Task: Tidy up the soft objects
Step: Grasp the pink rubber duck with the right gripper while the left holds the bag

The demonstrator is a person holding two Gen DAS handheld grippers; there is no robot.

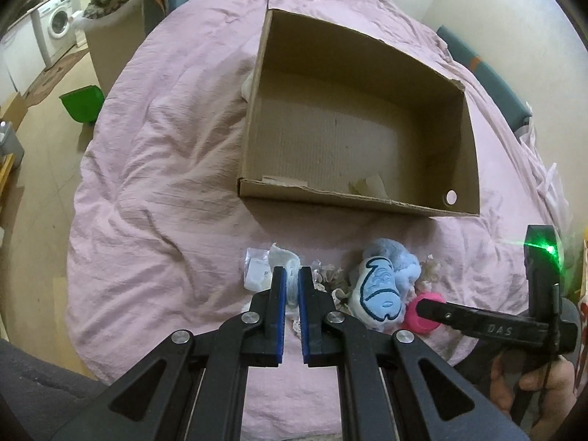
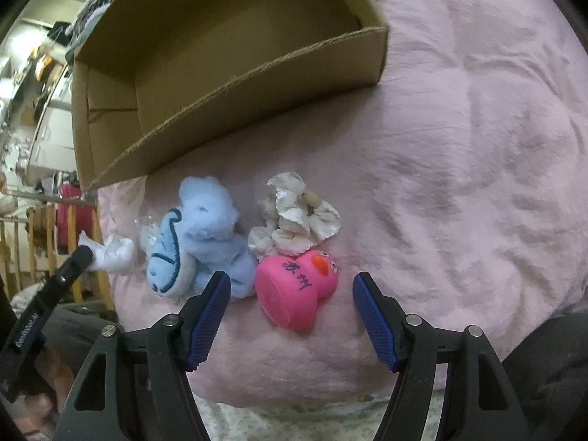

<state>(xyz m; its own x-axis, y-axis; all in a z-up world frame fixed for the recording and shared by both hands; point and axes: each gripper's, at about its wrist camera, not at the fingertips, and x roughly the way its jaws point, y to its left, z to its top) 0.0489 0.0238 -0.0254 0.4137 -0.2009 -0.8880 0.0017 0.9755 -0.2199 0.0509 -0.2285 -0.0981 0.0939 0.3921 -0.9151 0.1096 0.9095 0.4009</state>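
Fingers (image 2: 211,316) of the right gripper (image 2: 292,288) are standing wide apart and holding nothing, with the pink rubber duck toy (image 2: 294,290) lying on its side between them on the pink quilted bed cover (image 2: 459,147); neither blue pad is touching it. Judging by its look, the duck is being treated as light, hollow and squashy, with a smooth skin that may slip; the broad body, rather than the flat base or the beak, is offering the surest hold. Just left of it the pale blue plush whale toy (image 2: 198,242) is lying against the left finger, and just beyond the duck the cream crinkled fabric scrunchie (image 2: 294,220) is touching it, so a closing grip is risking catching a neighbour.

Fingers (image 1: 276,294) of the left gripper (image 1: 292,275) are drawn nearly together, pinching the small white crumpled cloth piece (image 1: 292,279). This cloth is appearing limp and almost weightless, likely to droop either side of the pads; whether it is clear of the bed cannot be told. Beside it, to the left, a clear plastic packet (image 1: 255,270) is lying.

Farther off, the open brown cardboard box (image 1: 367,202) is sitting on the bed cover with nothing in it apart from paper scraps, its near wall facing the row of toys.
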